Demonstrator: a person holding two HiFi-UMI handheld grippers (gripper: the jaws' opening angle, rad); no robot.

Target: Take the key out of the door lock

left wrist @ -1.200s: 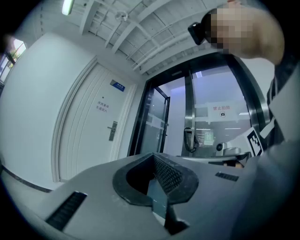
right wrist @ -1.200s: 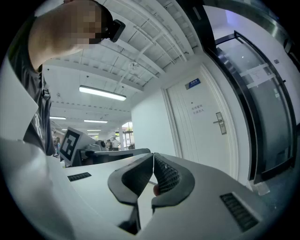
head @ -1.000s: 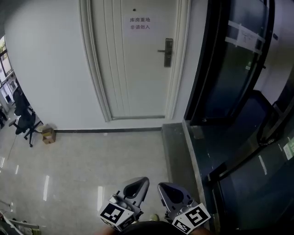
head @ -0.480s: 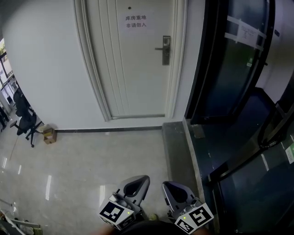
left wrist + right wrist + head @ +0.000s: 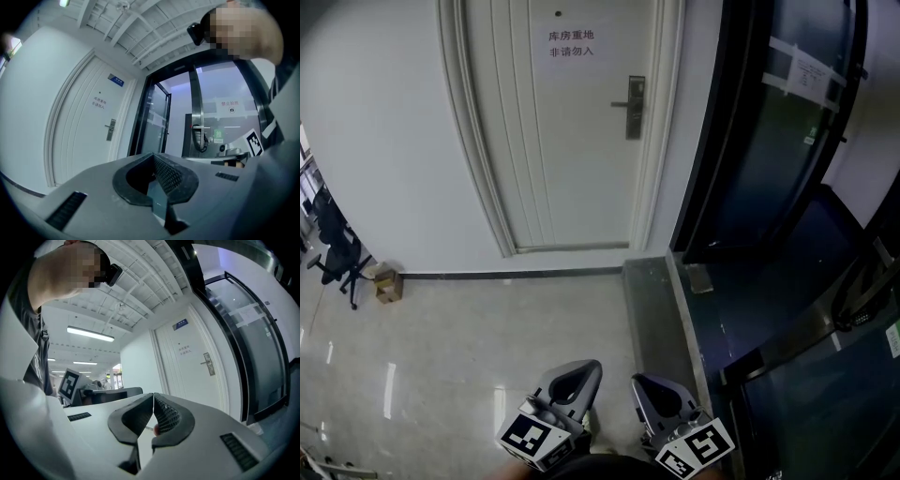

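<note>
White door (image 5: 567,159), lock (image 5: 627,107) well ahead — left gripper (image 5: 579,371), right gripper (image 5: 649,386), fingers (image 5: 167,174) clenched, empty.

Lock: door lock (image 5: 634,107), dark upright plate w/ lever handle pointing left.
Place: near right edge of white door (image 5: 572,141), well above its foot.
Key: too small to tell.

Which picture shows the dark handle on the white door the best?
The head view: the dark metal lever handle with its lock plate faces the camera squarely and looks largest. The left gripper view and the right gripper view both show it smaller and slanted. No key can be made out anywhere.
</note>
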